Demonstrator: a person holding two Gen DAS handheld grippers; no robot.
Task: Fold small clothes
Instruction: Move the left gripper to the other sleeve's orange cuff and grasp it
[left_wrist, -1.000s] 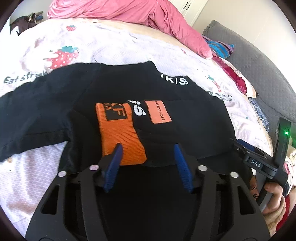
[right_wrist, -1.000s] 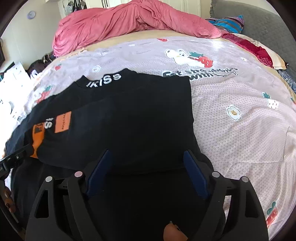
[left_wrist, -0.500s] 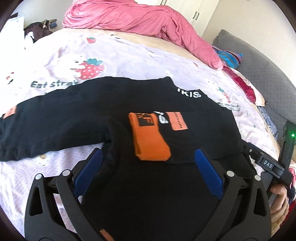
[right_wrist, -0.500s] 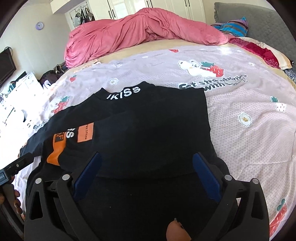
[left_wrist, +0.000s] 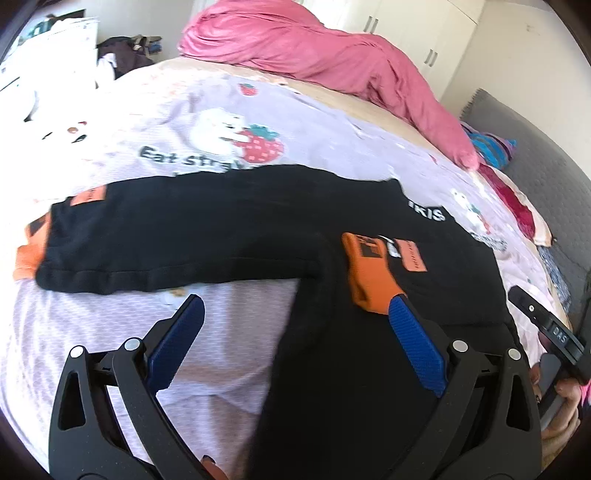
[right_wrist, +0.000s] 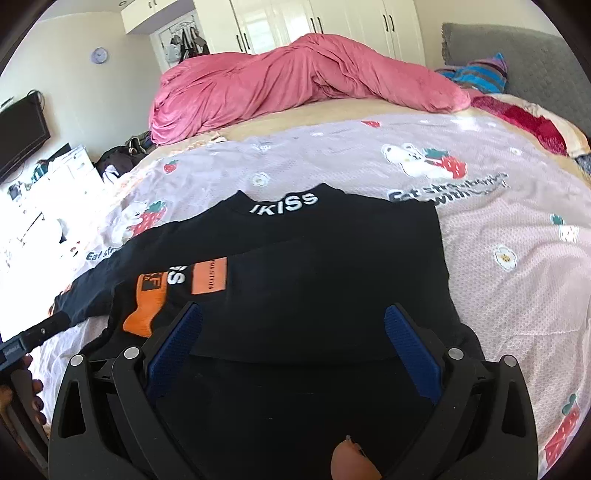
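A black long-sleeved top lies flat on the bed. One sleeve with an orange cuff is folded across the body. The other sleeve stretches out to the left with its orange cuff at the end. My left gripper is open and empty, above the top's left edge near the armpit. My right gripper is open and empty, above the middle of the body. The right gripper's side also shows in the left wrist view.
The bed has a lilac strawberry-print sheet. A pink duvet is heaped at the far side. A grey headboard and pillows are at the right. Clutter stands left of the bed.
Both grippers have opened wide and pulled back and up from the top. The left gripper has swung left, so the outstretched sleeve now shows in full.
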